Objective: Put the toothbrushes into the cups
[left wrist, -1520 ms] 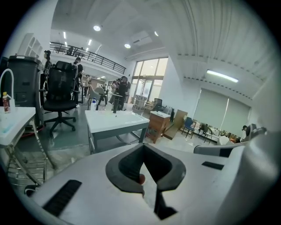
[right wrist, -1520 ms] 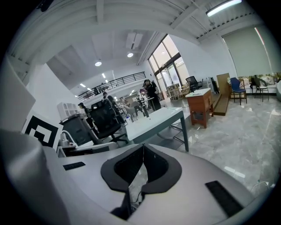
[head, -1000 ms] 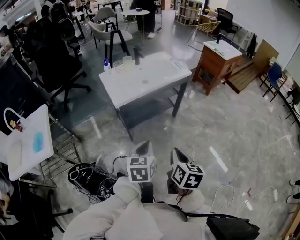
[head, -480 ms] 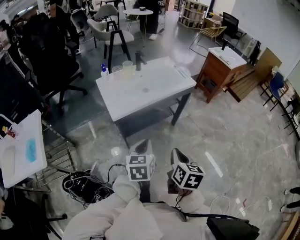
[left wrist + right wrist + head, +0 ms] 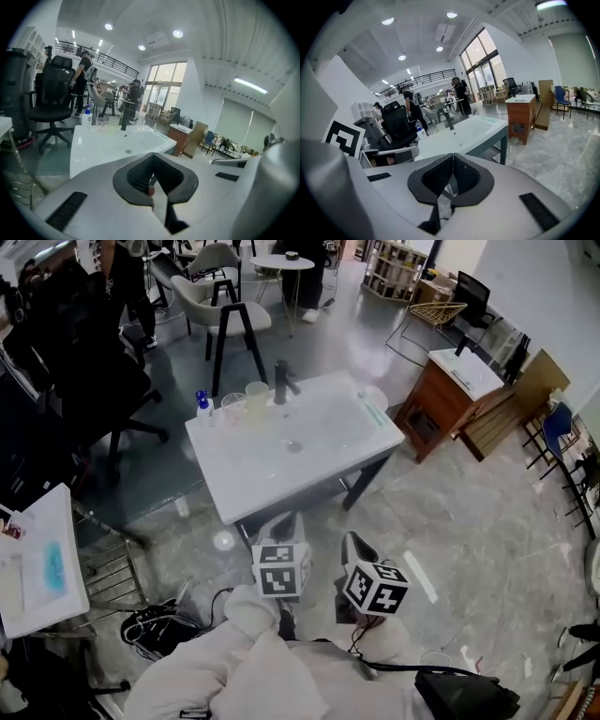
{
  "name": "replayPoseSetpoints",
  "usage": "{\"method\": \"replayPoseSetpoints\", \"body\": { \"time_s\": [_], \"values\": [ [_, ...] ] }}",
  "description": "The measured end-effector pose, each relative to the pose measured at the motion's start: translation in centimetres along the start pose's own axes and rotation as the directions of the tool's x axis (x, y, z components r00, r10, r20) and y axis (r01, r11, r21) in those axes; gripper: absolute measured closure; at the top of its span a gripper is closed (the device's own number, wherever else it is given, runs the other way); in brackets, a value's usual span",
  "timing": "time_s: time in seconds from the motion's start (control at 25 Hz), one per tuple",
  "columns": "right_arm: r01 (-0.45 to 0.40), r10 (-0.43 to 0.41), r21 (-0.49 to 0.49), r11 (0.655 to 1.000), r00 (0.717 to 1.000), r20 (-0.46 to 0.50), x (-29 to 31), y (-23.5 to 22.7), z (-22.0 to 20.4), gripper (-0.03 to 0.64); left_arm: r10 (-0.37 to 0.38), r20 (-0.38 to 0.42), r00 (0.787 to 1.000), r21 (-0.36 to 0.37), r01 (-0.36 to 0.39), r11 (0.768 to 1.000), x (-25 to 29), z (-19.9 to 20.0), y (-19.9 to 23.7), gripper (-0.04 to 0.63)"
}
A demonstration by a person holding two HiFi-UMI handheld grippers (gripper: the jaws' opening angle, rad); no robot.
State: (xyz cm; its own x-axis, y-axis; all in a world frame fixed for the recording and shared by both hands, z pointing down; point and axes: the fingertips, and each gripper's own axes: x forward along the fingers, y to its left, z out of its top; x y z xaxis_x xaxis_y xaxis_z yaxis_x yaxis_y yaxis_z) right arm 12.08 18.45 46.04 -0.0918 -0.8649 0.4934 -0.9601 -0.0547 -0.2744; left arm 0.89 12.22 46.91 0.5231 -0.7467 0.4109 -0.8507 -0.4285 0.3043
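A white washbasin table (image 5: pixel 253 474) stands ahead of me on the floor. Two clear cups (image 5: pixel 244 404) sit at its back left, beside a blue-capped bottle (image 5: pixel 201 407) and a black tap (image 5: pixel 281 381). Pale green toothbrushes (image 5: pixel 372 412) lie along its right edge. My left gripper (image 5: pixel 286 524) and right gripper (image 5: pixel 357 546) are held side by side low in the head view, short of the table. Both are shut with nothing in them. The left gripper view shows its jaws (image 5: pixel 152 161) closed, with the cups (image 5: pixel 102 122) far off. The right gripper (image 5: pixel 452 159) also has its jaws pressed together.
A wooden cabinet with a basin (image 5: pixel 459 390) stands to the right of the table. Black office chairs (image 5: pixel 103 381) and a grey chair (image 5: pixel 220 315) are behind and to the left. Low at the left are a white table (image 5: pixel 42 559) and cables on the floor (image 5: pixel 155 624).
The washbasin table has come closer and sits lower in the head view as I walk toward it. Both grippers stay shut and side by side.
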Motion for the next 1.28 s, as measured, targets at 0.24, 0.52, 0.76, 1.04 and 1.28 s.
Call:
{"method": "replayPoseSetpoints", "body": {
  "time_s": [0.24, 0.52, 0.76, 1.04, 1.28],
  "values": [
    [-0.023, 0.022, -0.045, 0.999, 1.000, -0.019, 6.2, 1.3, 3.7, 0.592, 0.026, 0.027, 0.999, -0.028, -0.025, 0.999, 4.5, 4.0, 3.7, 0.591],
    [-0.084, 0.080, -0.081, 0.993, 0.996, -0.049, 12.3, 4.1, 5.6, 0.592, 0.075, 0.034, 0.997, -0.049, -0.073, 0.996, 7.7, 6.2, 8.5, 0.591],
    [-0.126, 0.117, -0.069, 0.990, 0.986, -0.118, 15.2, 5.3, 4.6, 0.592, 0.108, 0.017, 0.994, -0.060, -0.107, 0.992, 8.0, 5.9, 10.5, 0.591],
    [-0.260, 0.237, -0.119, 0.958, 0.955, -0.177, 19.4, 10.3, 5.1, 0.592, 0.228, 0.018, 0.973, -0.113, -0.225, 0.968, 6.7, 5.8, 15.2, 0.591],
    [-0.397, 0.357, -0.148, 0.906, 0.903, -0.239, 23.3, 12.1, 6.7, 0.592, 0.379, 0.022, 0.925, -0.192, -0.368, 0.910, 7.4, 6.6, 18.1, 0.591]
  ]
}}
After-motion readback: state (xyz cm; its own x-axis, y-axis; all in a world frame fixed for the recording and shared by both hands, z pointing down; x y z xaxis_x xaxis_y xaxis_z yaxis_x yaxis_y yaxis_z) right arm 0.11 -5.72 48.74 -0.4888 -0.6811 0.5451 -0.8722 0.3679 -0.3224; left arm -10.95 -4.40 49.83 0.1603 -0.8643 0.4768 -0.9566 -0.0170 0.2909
